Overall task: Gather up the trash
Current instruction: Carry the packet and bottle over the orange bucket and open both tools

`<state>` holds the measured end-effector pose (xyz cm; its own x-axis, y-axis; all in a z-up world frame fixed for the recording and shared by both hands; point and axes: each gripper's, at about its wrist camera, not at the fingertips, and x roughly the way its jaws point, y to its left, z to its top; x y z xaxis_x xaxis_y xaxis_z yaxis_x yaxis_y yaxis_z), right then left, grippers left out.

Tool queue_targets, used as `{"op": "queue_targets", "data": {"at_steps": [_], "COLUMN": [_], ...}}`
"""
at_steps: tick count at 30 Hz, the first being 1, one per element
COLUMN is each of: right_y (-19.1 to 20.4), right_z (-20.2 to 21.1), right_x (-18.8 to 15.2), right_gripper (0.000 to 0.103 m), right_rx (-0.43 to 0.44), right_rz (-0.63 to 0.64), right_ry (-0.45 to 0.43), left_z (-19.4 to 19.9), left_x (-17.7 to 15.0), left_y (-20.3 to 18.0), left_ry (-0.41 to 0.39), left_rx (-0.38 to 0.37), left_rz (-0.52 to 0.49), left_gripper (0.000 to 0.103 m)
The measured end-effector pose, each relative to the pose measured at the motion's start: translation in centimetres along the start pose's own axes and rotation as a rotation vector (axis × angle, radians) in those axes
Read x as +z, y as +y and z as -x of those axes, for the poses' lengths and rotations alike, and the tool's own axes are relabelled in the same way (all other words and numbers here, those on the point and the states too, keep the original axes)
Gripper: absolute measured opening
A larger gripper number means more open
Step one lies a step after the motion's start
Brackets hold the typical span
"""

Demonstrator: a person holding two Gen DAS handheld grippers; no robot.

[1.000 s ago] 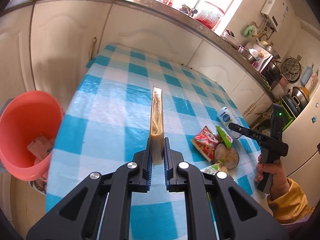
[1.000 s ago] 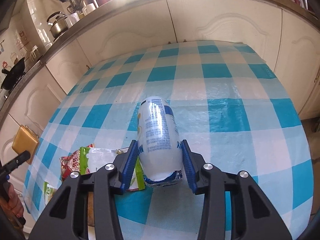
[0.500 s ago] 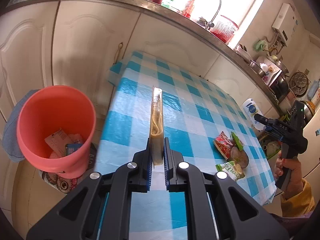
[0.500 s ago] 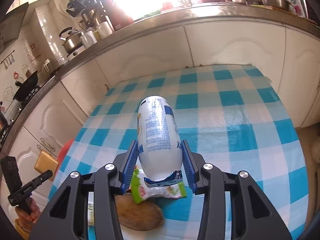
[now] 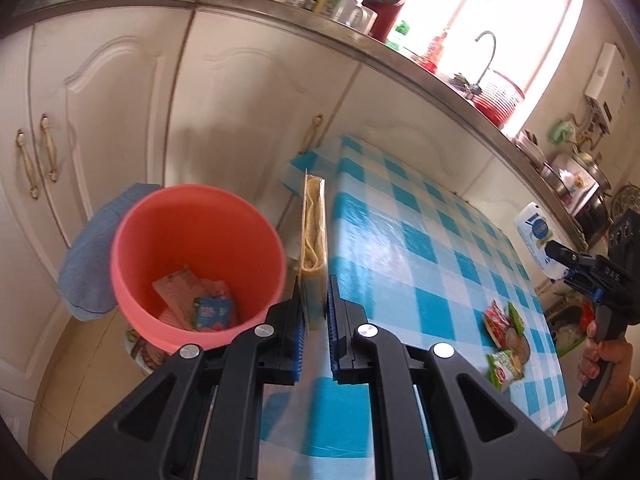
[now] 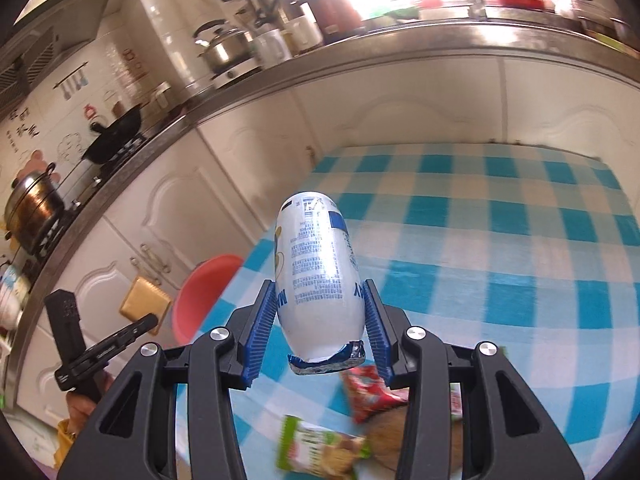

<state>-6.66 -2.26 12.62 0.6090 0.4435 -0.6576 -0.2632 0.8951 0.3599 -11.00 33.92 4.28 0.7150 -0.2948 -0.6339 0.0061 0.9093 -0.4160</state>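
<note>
Surface: a table with a blue-and-white checked cloth (image 5: pixel 420 256), standing against cream kitchen cabinets (image 5: pixel 120 92); some snack wrappers (image 5: pixel 505 340) lie near its front right corner.
Room: a kitchen with a steel counter (image 6: pixel 360 56) that carries pots and a kettle, and a bright window behind the sink.
Bin: an orange bucket (image 5: pixel 196 264) stands on the floor at the left end of the surface, with some packets already inside it; a blue cloth (image 5: pixel 96 248) lies behind it.
Change: one second ago the left camera looked over the middle of the surface; now it looks past the left edge and the bucket is just beside the packet. The right gripper has lifted the pouch higher above the wrappers.
Left gripper (image 5: pixel 316 320): its jaws are closed on a thin yellow packet (image 5: pixel 314 228), held upright on its edge, close to the bucket rim.
Right gripper (image 6: pixel 320 332): its jaws squeeze a white pouch (image 6: pixel 316 276) with blue print, held up in the air over the surface.
</note>
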Motion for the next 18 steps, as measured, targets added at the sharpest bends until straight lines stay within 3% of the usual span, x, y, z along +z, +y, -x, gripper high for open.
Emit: {"op": "queue_targets", "data": {"at_steps": [9, 18], "right_y": [7.3, 13.8], "right_z": [-5.4, -12.0], "right_x": [1.8, 2.6], "right_gripper": [0.045, 0.045], "right_rx": [0.114, 0.207], "right_rz": [0.114, 0.187], "right_ry": [0.090, 0.199], "left_z": [1.2, -1.0], "left_x": [2.0, 2.7], "left_y": [4.0, 7.4], "left_ry": [-0.058, -0.020], "left_rx": [0.065, 0.103], "left_rz": [0.056, 0.114], "left_gripper": [0.011, 0.011]}}
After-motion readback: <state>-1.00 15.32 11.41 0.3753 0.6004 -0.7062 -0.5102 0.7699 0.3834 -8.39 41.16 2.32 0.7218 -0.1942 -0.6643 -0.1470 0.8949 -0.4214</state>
